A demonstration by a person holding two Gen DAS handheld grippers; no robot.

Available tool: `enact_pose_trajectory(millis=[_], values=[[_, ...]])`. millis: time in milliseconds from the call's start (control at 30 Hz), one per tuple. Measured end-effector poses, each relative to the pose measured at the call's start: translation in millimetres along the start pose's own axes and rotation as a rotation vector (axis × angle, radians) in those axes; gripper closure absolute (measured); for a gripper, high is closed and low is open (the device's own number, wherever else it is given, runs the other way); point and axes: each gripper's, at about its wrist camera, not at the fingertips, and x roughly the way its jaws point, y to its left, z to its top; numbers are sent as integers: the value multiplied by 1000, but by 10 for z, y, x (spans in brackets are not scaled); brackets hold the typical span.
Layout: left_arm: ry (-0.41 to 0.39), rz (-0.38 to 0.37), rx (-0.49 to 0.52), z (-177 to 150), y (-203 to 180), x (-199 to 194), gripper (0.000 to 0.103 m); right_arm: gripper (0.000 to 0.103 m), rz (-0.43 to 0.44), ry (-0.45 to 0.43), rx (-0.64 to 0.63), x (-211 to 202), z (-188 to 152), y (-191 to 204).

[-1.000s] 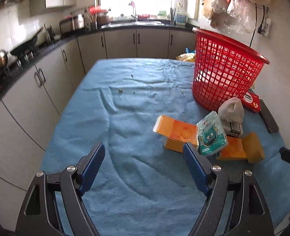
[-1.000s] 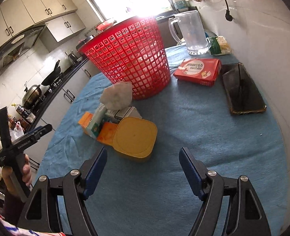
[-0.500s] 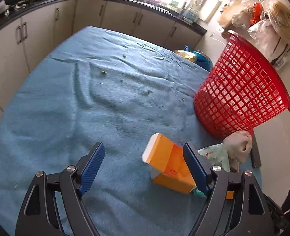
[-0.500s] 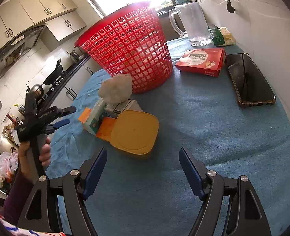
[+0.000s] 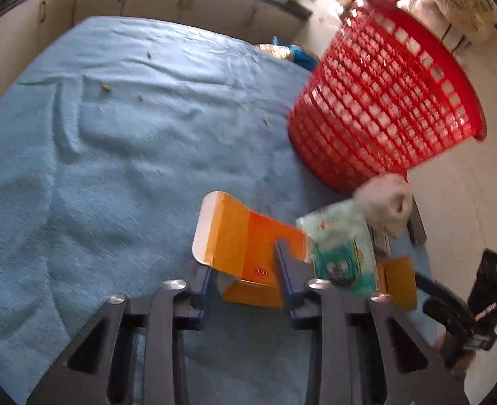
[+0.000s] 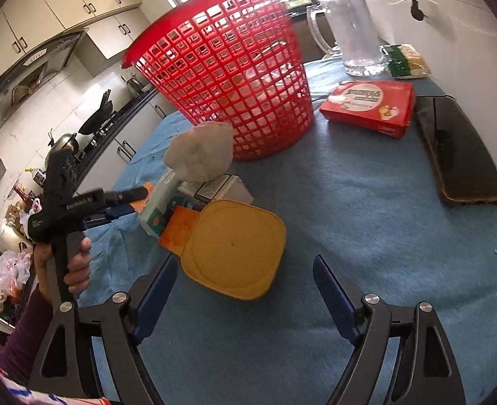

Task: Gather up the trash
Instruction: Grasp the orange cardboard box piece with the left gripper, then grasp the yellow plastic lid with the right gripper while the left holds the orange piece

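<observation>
An orange carton with an open flap lies on the blue cloth. My left gripper has its jaws closing, and both pads touch the carton's sides. Beside it lie a green tissue pack and a white crumpled wad. A red mesh basket stands just behind the pile. My right gripper hangs low over the near edge of a yellow square lid. Its jaws are opening and the pads stand clear of the lid. A hand holds the left gripper at the pile's left.
A flat red box, a dark phone-like slab, a glass pitcher and a green packet lie by the right wall. A small white box sits under the wad. Kitchen cabinets border the table's far side.
My left gripper dropped toward the orange carton and its jaws narrowed around it. My right gripper crept closer to the yellow lid and its jaws widened slightly.
</observation>
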Motion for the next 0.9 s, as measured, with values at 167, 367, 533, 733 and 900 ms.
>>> enact_pose_trajectory(millis=[167, 367, 533, 733, 900], values=[[-41, 22, 51, -58, -135, -139, 82, 11, -18, 15, -20, 147, 62, 22], [-89, 70, 95, -136, -315, -370, 101, 11, -37, 29, -21, 274, 70, 48], [-134, 124, 155, -236, -504, -539, 102, 11, -40, 27, -14, 310, 67, 84], [-190, 181, 191, -394, -632, -810, 102, 27, -48, 17, -3, 263, 65, 102], [-239, 222, 232, -528, -770, -997, 102, 28, -63, 16, -6, 205, 40, 91]])
